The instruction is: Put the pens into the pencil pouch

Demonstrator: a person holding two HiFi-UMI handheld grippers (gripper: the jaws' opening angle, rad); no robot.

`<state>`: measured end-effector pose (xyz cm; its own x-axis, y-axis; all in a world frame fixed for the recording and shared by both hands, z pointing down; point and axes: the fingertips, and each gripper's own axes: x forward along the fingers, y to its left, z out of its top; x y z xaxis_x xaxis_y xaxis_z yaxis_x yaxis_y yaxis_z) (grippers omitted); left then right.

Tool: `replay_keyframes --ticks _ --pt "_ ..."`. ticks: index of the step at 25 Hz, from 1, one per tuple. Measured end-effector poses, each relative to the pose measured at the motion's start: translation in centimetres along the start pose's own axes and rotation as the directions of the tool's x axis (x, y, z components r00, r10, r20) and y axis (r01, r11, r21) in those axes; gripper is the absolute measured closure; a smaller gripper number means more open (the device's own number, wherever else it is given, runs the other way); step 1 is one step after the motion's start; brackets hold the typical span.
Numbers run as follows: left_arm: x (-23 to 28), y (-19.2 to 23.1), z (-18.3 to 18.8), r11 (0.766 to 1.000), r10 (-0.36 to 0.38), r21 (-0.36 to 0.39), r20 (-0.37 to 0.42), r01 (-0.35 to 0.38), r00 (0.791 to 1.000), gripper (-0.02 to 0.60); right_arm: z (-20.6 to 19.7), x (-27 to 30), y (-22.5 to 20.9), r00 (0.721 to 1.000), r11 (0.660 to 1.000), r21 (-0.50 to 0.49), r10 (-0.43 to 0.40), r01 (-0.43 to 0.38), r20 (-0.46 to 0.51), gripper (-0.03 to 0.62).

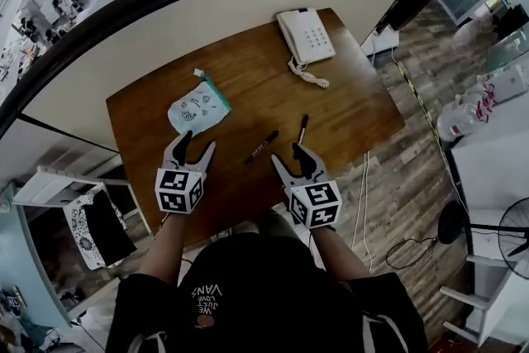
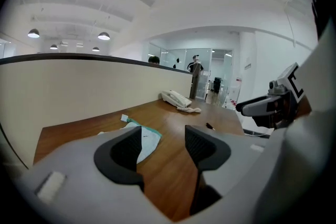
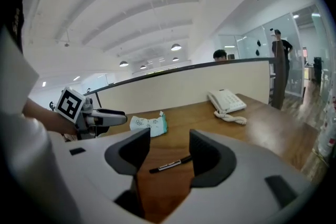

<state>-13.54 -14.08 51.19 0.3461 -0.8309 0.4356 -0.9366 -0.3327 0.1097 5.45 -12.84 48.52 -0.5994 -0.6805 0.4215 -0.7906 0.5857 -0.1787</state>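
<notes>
A pale pencil pouch (image 1: 197,106) with a teal edge and small prints lies flat on the wooden table (image 1: 347,107). Two black pens lie right of it: one (image 1: 261,146) slanted near the middle, the other (image 1: 302,129) more upright. My left gripper (image 1: 193,149) is open just below the pouch, holding nothing. My right gripper (image 1: 291,159) is open close below the pens, also holding nothing. In the right gripper view one pen (image 3: 170,164) shows between the open jaws, with the pouch (image 3: 148,125) beyond. The left gripper view shows the pouch (image 2: 147,140) past its left finger.
A white desk phone (image 1: 306,35) with a coiled cord sits at the table's far right corner. A cream partition wall (image 1: 207,21) runs along the table's far edge. Wood floor, cables and a fan (image 1: 514,234) lie to the right.
</notes>
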Motion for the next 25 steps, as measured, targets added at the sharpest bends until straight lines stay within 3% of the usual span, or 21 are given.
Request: replay_keyframes --ticks 7,14,20,25 --pt "4.8 -0.1 -0.4 0.998 0.065 0.007 -0.055 -0.065 0.996 0.337 -0.6 1.5 -2.6 0.996 0.997 -0.017 0.074 -0.075 -0.04 0.39" --pt "9.2 0.8 -1.9 0.99 0.137 0.037 -0.147 -0.133 0.98 0.337 -1.5 2.5 -4.8 0.987 0.989 -0.045 0.136 -0.14 -0.091 0.39" --pt "12.6 1.5 -2.0 0.986 0.159 0.074 -0.212 -0.147 0.964 0.337 -1.6 3.3 -6.4 0.979 0.982 -0.065 0.171 -0.179 -0.109 0.39" --pt "15.4 2.0 -2.5 0.987 0.156 0.088 -0.305 -0.136 0.94 0.337 -1.6 4.1 -7.1 0.974 0.977 -0.068 0.191 -0.2 -0.122 0.39"
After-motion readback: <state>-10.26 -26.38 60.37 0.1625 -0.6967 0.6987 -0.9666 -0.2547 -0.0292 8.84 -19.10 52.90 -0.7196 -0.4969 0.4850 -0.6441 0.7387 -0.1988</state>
